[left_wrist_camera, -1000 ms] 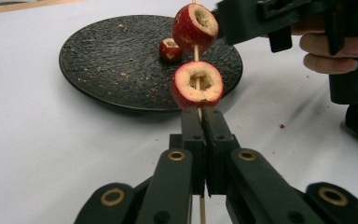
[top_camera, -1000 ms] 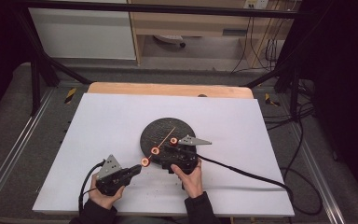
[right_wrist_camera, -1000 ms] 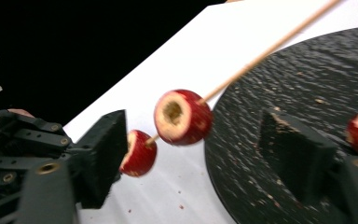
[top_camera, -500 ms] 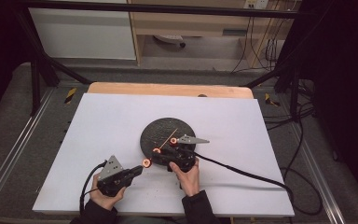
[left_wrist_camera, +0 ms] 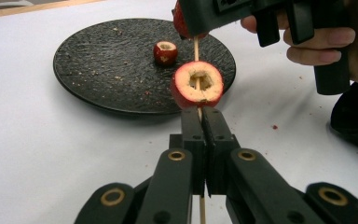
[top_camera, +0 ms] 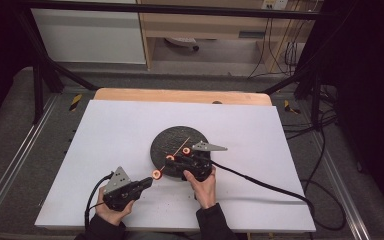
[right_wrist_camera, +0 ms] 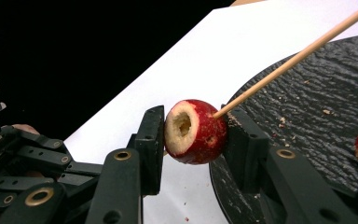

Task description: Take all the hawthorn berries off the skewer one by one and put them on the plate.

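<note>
White table (top_camera: 105,130); left gripper (left_wrist_camera: 200,122) jaws clamp skewer (left_wrist_camera: 196,49); right gripper (right_wrist_camera: 193,135) jaws just closing, seemingly gripping cored fruit (right_wrist_camera: 195,131).

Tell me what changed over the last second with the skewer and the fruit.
The right tongs have just been closing around the cored red fruit threaded on the skewer; whether both pads press it is unclear. The left tongs stay shut on the skewer's near end. Both hands, the black plate and the loose fruit on it kept their places.
</note>
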{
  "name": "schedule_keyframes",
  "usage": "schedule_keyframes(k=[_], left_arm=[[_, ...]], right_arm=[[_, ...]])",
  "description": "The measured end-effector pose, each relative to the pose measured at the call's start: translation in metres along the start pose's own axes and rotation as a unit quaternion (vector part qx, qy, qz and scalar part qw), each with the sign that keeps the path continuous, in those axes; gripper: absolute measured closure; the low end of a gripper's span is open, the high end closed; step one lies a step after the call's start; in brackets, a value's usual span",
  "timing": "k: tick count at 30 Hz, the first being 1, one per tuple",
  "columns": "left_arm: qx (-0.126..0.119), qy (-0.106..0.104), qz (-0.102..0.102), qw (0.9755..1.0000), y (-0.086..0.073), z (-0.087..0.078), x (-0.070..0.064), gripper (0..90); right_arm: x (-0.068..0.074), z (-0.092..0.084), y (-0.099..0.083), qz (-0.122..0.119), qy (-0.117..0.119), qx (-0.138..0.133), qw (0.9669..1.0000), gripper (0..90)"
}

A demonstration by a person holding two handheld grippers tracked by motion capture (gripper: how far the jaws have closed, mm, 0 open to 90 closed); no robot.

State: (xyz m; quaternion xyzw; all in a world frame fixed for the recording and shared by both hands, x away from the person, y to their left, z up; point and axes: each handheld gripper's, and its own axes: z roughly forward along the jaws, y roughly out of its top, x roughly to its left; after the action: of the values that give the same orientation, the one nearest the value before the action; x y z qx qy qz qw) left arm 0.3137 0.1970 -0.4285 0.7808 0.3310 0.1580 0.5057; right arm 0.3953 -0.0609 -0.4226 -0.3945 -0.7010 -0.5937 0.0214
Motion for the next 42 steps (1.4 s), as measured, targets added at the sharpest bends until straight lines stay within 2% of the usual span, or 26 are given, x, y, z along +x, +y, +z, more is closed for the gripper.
schedule_keyframes(k=[18, 42], left_arm=[[-0.007, 0.002, -0.002, 1.0000, 0.001, -0.003, 0.001, 88.5], [-0.014, 0.005, -0.002, 0.9999, 0.001, -0.005, 0.001, 88.5]], right_arm=[[-0.008, -0.011, 0.027, -0.007, -0.020, -0.013, 0.9997, 62.1], [-0.025, -0.031, 0.065, -0.013, -0.068, -0.028, 0.9972, 62.3]])
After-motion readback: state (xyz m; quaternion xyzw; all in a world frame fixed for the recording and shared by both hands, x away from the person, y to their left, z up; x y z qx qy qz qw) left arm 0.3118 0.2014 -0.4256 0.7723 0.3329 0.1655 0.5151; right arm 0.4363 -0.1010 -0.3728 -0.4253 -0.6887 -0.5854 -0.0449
